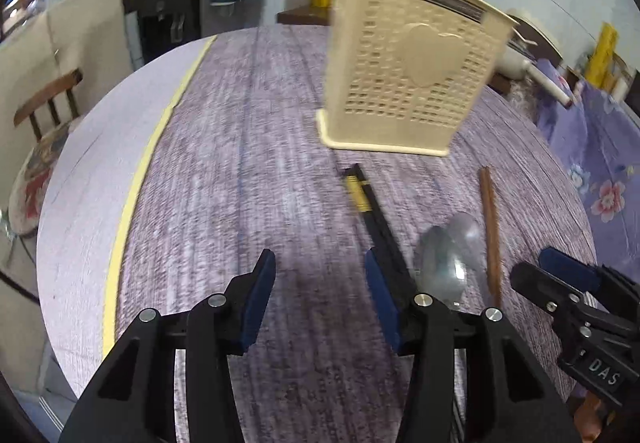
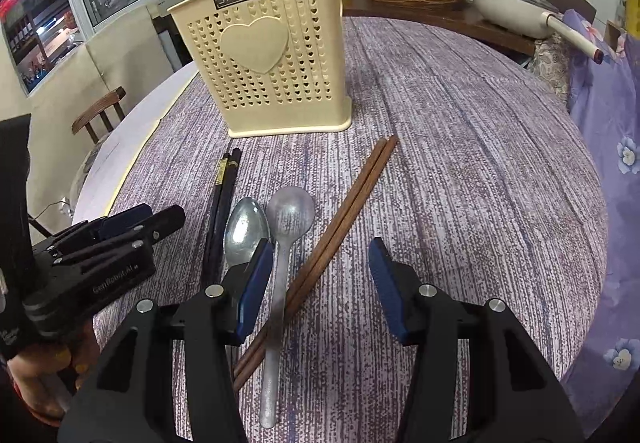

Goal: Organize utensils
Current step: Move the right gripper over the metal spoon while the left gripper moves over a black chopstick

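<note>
Both your grippers, left gripper [image 1: 320,299] and right gripper [image 2: 320,283], gape wide and empty; brown chopsticks [image 2: 340,227] cross the matte spoon [image 2: 286,239] at 11 o'clock, so grabbing either drags both.

the left wrist view looks forward low over the worktop [image 1: 224,171] from close above it, tilted and motion-blurred, facing the cream utensil holder [image 1: 404,59] with the right gripper [image 1: 532,267] at its right edge. the right wrist view sits just to the right, looking down and forward past the left gripper [image 2: 160,215] at its left edge. both share the utensil holder [image 2: 264,59], black chopsticks [image 1: 376,219] [image 2: 222,199], brown chopsticks [image 1: 491,231] [image 2: 352,199] and the shiny spoon [image 1: 444,259] [image 2: 245,229].
</note>
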A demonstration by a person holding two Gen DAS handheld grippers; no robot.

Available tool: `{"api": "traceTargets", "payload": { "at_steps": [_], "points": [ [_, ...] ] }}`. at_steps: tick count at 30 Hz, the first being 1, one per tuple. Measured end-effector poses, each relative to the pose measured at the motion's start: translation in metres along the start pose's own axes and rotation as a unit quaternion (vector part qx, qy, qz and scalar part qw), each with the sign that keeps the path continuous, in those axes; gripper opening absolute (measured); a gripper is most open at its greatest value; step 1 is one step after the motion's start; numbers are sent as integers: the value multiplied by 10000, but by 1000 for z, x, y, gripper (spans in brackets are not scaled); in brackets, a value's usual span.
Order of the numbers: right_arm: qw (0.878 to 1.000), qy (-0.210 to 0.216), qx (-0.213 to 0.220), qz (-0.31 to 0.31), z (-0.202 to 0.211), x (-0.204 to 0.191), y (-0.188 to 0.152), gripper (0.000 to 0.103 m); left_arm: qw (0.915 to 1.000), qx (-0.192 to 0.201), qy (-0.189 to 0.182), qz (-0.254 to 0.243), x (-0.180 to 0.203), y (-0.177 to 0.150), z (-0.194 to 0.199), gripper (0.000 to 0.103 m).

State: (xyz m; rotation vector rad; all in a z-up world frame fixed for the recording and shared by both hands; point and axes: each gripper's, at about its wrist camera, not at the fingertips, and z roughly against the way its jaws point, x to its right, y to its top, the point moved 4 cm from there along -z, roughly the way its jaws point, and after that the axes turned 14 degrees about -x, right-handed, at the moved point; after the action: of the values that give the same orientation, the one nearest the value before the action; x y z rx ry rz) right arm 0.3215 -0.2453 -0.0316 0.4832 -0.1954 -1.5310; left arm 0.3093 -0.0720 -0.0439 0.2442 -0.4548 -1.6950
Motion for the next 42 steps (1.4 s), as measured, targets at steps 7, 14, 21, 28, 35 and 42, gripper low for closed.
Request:
{"api": "traceTargets", "payload": {
  "at_steps": [7,14,21,28,35,42],
  "points": [
    [9995,-28,-62,-301,2,19,-4,51,9989,-21,346,-324,25,0,-14,49],
    [9995,-13,-123,-303,-2,18,-7,51,9988,-86,433,-192,9,1,-15,52],
    [9992,258,-116,291,1,-12,-9,51,9993,-163,336,85,-27,2,-9,47],
    [9937,213,-468,1000,-14,-46,-18,35,9991,-149,396,-24,-31,4,-10,25],
    [9903,3,-656,1228,-20,-60,-20,20,9992,-218,315,-81,-36,12,-12,20],
    [9891,-202,-793,1227,-27,-59,-20,20,9991,-212,335,-171,-30,19,-16,20]
  ]
}}
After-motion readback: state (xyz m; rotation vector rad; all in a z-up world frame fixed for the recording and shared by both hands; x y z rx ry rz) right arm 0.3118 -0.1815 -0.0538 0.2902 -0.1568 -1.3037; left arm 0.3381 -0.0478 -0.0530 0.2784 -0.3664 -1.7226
